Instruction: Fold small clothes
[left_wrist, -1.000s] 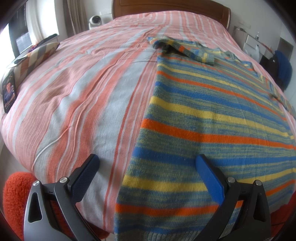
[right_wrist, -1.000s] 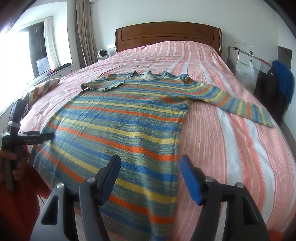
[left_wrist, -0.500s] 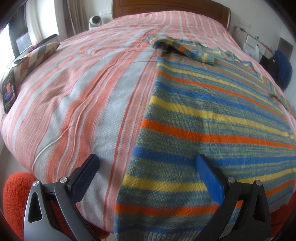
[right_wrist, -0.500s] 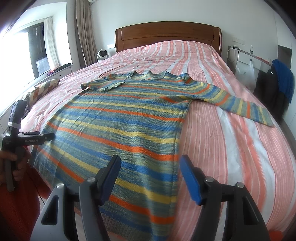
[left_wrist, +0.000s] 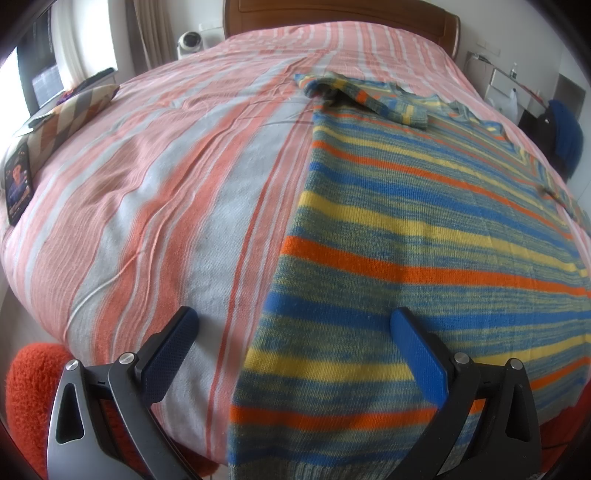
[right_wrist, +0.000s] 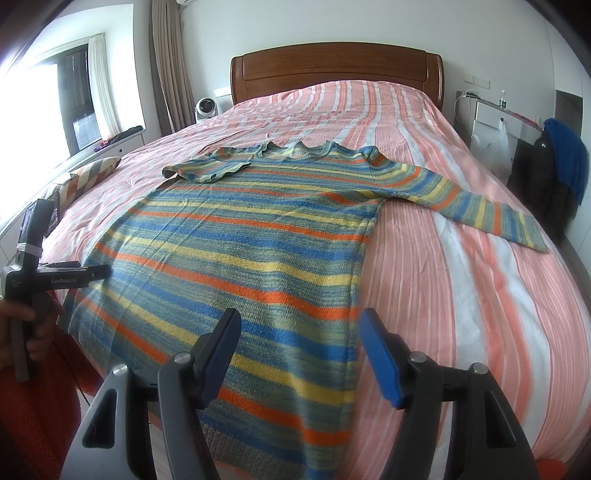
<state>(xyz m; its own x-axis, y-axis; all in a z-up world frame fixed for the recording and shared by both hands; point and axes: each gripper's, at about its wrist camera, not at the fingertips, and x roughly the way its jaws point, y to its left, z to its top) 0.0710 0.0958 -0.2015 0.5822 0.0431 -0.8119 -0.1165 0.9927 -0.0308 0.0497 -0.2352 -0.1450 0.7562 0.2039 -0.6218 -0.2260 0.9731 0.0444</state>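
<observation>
Left wrist view, left gripper (left_wrist: 293, 332): jaws spread wide, nothing between the pads; it hovers over the foot end of the bed.
Left wrist view, sweater (left_wrist: 424, 258): striped in blue, yellow, orange and grey-green, lying flat on the bed ahead and to the right of the gripper; its left side edge runs forward from between the two fingers, and the hem hangs over the bed edge just below them.
Left wrist view, folded sleeve (left_wrist: 365, 98): far ahead, laid inward across the chest of the sweater.
Left wrist view, bedspread (left_wrist: 155, 206): pink, orange and white stripes, filling the space ahead and left of the gripper.
Only in this view: a phone (left_wrist: 16, 184) at the far left bed edge, beside a patterned cushion (left_wrist: 77, 110).
Right wrist view, right gripper (right_wrist: 299, 349): jaws partly apart, empty; the sweater's right side edge runs forward between the fingers.
Right wrist view, sweater: spread ahead and to the left of the gripper, neckline toward the headboard (right_wrist: 336, 70).
Only in this view: the other sleeve (right_wrist: 476, 210) stretched out unfolded, ahead and to the right; the left gripper's handle, seen from the side far to the left, held in a hand (right_wrist: 22, 325); its fingertips cannot be made out here.
</observation>
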